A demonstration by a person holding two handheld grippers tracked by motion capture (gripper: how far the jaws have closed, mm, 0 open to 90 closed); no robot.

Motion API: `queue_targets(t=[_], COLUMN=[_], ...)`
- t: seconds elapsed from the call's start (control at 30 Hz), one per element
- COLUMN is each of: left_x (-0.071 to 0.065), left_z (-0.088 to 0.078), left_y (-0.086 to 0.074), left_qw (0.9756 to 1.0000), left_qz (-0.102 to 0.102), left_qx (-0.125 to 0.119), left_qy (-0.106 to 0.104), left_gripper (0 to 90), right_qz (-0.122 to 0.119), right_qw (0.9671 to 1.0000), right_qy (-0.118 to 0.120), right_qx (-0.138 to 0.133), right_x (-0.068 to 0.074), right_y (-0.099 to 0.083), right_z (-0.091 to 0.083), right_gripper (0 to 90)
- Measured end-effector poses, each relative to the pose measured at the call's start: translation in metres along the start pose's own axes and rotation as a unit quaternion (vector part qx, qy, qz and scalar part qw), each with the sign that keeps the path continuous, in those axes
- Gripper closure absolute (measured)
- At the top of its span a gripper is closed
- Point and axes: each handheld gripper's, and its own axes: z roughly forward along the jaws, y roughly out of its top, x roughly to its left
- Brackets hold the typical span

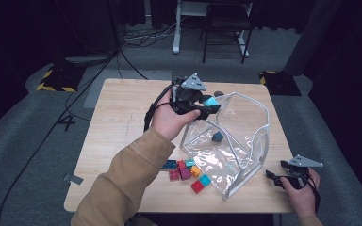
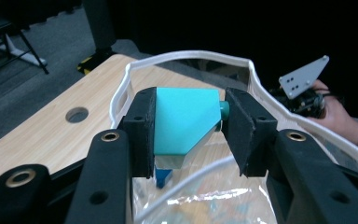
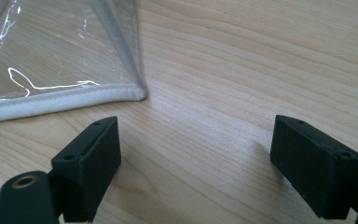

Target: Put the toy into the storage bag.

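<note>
The teal block sits squeezed tight in my left gripper, right over the open top of the clear bag, near the desk's far edge. My right gripper rests by the near right corner, jaws wide apart and holding nothing. I think the job has just started: one dark block lies in the bag, and I count about seven small blocks waiting near the front edge.
</note>
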Motion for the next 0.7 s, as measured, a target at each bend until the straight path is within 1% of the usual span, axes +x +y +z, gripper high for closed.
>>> queue_targets(t=[0.03,0.1,0.13,0.2,0.37,0.5,0.57,0.6,0.63,0.7], left_x=[0.000,0.002,0.002,0.002,0.001,0.000,-0.001,-0.002,-0.002,-0.004], left_z=[0.000,0.009,0.009,0.016,0.033,0.049,0.060,0.063,0.063,0.075], left_y=[0.000,0.002,0.002,0.003,0.007,0.008,0.010,0.010,0.010,0.011], left_qw=[1.0000,1.0000,1.0000,0.9999,0.9999,0.9999,0.9998,0.9998,0.9998,0.9997], left_qz=[0.000,-0.006,-0.006,-0.008,-0.005,-0.001,-0.003,-0.002,-0.002,0.000], left_qx=[0.000,-0.005,-0.005,-0.006,-0.011,-0.005,-0.010,-0.010,-0.010,-0.010], left_qy=[0.000,-0.003,-0.003,-0.005,-0.010,-0.011,-0.014,-0.016,-0.016,-0.022], left_gripper=[56.8,56.8,56.8,56.8,56.8,56.8,56.8,56.7,56.8,56.7], right_qz=[0.000,0.000,0.000,0.000,0.000,0.000,0.000,0.000,0.000,0.000], right_qw=[1.0000,1.0000,1.0000,1.0000,1.0000,1.0000,1.0000,1.0000,1.0000,1.0000], right_qy=[0.000,0.000,0.000,0.000,0.001,0.002,0.002,0.002,0.002,0.002], right_qx=[0.000,0.000,0.000,0.000,0.000,0.000,0.000,0.000,0.000,0.000], right_x=[0.000,0.000,0.000,0.000,0.000,0.000,0.000,0.000,0.000,0.000], right_y=[0.000,0.000,0.000,0.000,0.001,0.001,0.002,0.002,0.002,0.002], right_z=[0.000,0.000,0.000,0.000,0.001,0.001,0.001,0.001,0.001,0.001], right_gripper=[16.2,16.2,16.2,16.2,16.1,16.2,16.1,16.2,16.2,16.2])
